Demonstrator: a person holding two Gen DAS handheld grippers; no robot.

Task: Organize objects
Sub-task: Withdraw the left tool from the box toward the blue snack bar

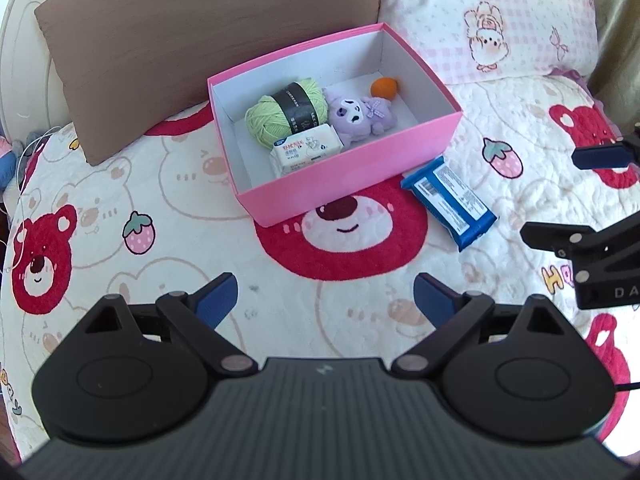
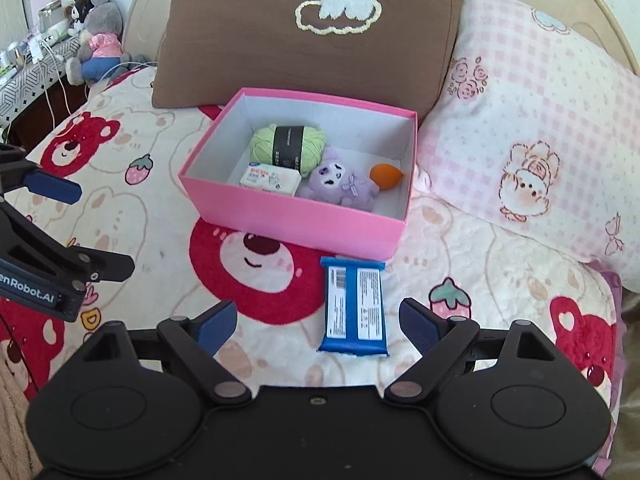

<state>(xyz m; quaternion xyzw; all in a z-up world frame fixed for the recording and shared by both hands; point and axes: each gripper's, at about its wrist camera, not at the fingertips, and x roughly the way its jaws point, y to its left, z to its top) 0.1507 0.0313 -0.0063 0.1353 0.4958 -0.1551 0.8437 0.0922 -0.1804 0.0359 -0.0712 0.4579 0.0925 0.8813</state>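
Jaws wide apart and empty on both left gripper [image 1: 325, 300] and right gripper [image 2: 316, 326], above bedspread [image 1: 160, 248]; blue snack packet [image 2: 354, 307] lying just ahead of right gripper, beside pink box [image 2: 288, 224] holding green yarn [image 2: 286, 146], tissue pack [image 2: 270, 178], purple plush [image 2: 340, 186], orange ball [image 2: 385, 175]

Both grippers hang over the bed, tilted steeply downward, each pointing toward the pink box [image 1: 336, 128]. The left gripper [image 1: 325, 300] has its jaws spread wide with nothing between the blue pads [image 1: 218, 300]. The right gripper [image 2: 316, 322] stands just as wide, its blue pads [image 2: 420, 326] apart and pressing on nothing. Seen from the box, the left gripper sits to the left and the right gripper beside it on the right, close but not touching.
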